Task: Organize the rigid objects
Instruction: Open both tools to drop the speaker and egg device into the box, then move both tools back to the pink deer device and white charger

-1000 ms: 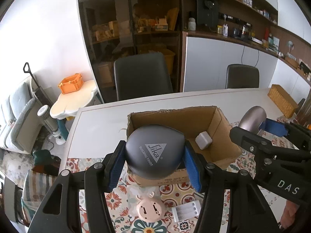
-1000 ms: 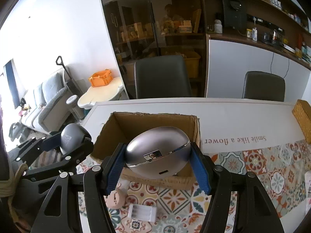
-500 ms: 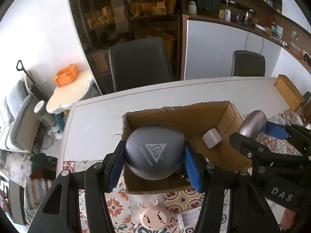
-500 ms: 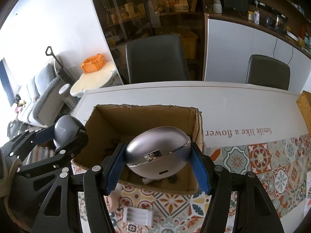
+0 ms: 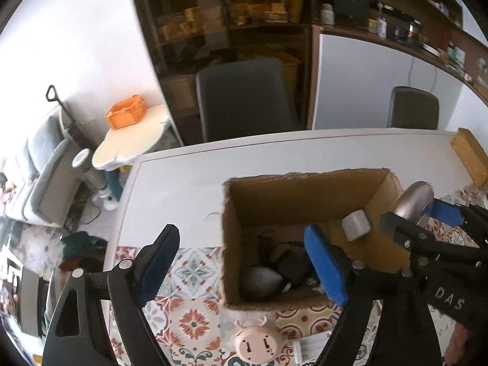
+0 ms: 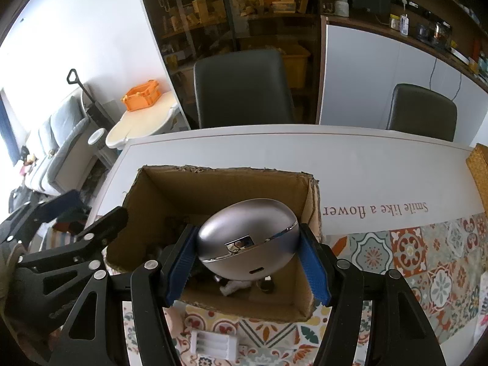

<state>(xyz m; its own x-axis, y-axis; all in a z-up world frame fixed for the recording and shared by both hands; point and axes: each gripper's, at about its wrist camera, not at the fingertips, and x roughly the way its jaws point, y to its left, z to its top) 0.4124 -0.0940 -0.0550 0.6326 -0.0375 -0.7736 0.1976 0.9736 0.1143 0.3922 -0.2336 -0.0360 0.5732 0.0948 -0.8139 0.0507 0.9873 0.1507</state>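
My left gripper (image 5: 244, 262) jaws just opened; the dark grey Sika case (image 5: 262, 280) dropped out, now lying inside the cardboard box (image 5: 305, 189).

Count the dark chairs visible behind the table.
2: one dark chair behind the table's far edge opposite the cardboard box, another further right by the white cabinet. Others may be out of view.

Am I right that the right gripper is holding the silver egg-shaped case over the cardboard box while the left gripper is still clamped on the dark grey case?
Not quite. The left wrist view shows the left gripper open and empty, its jaws having just opened. The right gripper does hold the silver egg-shaped case over the cardboard box.
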